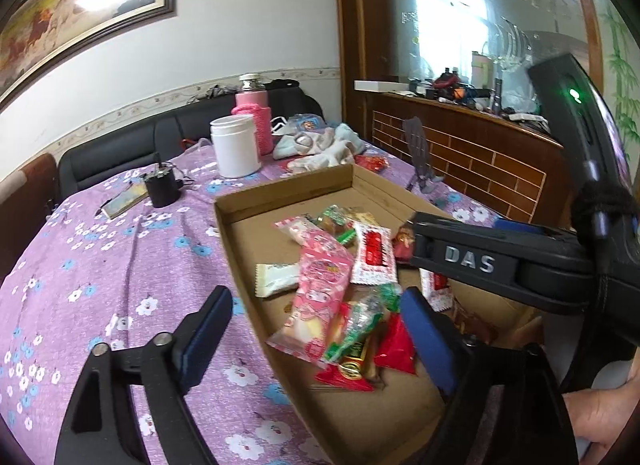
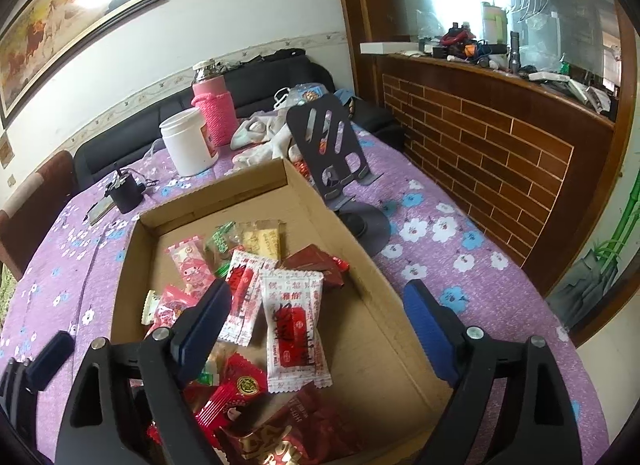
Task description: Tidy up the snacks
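A shallow cardboard box [image 1: 280,189] [image 2: 344,241] sits on a purple flowered tablecloth and holds a pile of wrapped snacks. Among them are a pink packet [image 1: 320,285], white-and-red packets [image 1: 374,253] [image 2: 294,325], green packets [image 1: 352,329] and dark red packets [image 2: 316,265]. My left gripper [image 1: 316,329] is open and empty above the box's left wall. My right gripper [image 2: 316,325] is open and empty above the snack pile. The right gripper's body [image 1: 480,261] crosses the left wrist view at the right.
A white jar [image 1: 236,145] [image 2: 188,141], a pink bottle [image 1: 252,117] [image 2: 212,109], crumpled cloths [image 1: 320,145] and a small black cup [image 1: 162,185] stand behind the box. A dark phone stand [image 2: 336,153] stands at the box's right. A wooden counter [image 2: 500,137] runs along the right.
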Available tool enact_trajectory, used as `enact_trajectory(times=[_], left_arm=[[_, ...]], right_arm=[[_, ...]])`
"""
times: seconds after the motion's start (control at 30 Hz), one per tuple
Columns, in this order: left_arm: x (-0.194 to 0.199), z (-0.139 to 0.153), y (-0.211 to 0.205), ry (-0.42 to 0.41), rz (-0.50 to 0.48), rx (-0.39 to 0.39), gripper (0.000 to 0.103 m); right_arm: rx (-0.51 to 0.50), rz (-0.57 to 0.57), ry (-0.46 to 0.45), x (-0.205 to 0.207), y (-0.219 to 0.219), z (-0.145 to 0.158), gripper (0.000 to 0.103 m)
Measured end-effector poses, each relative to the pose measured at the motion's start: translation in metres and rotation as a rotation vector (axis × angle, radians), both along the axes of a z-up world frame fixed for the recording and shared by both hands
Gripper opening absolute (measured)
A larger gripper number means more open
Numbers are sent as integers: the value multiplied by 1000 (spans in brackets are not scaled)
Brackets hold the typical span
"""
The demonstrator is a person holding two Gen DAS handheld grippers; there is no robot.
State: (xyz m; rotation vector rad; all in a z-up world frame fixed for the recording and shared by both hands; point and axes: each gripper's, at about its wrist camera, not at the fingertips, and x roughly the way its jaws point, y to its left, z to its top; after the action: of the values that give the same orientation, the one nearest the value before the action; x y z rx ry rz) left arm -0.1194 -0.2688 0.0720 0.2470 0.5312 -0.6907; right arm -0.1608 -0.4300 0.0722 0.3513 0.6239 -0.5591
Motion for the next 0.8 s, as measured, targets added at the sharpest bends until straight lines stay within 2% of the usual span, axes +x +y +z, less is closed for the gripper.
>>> enact_trajectory(times=[0.13,0.27,0.4,0.53,0.63,0.73,0.8], left_arm=[[6,9,9,-40,72,11,102],[13,24,25,-46,144,14,102],[13,34,49,-90,223,27,102],[11,34,70,-109,280,85,102],[6,34,90,-107,291,76,102],[-3,32,103,-139,339,131,102],[-9,30,113,-167,357,134,102]], right_arm=[[-40,-31,-16,-4,2,6,92],[-81,-43,-16,-6,7,9,93],[-125,-58,-22,-9,12,13,93],[-162,-82,-40,-15,17,19,93],[-186,-83,-47,-19,26,25,93],[-214,-64,-61,-25,44,31,94],[-240,-55,-64,-29,56,33,99]])
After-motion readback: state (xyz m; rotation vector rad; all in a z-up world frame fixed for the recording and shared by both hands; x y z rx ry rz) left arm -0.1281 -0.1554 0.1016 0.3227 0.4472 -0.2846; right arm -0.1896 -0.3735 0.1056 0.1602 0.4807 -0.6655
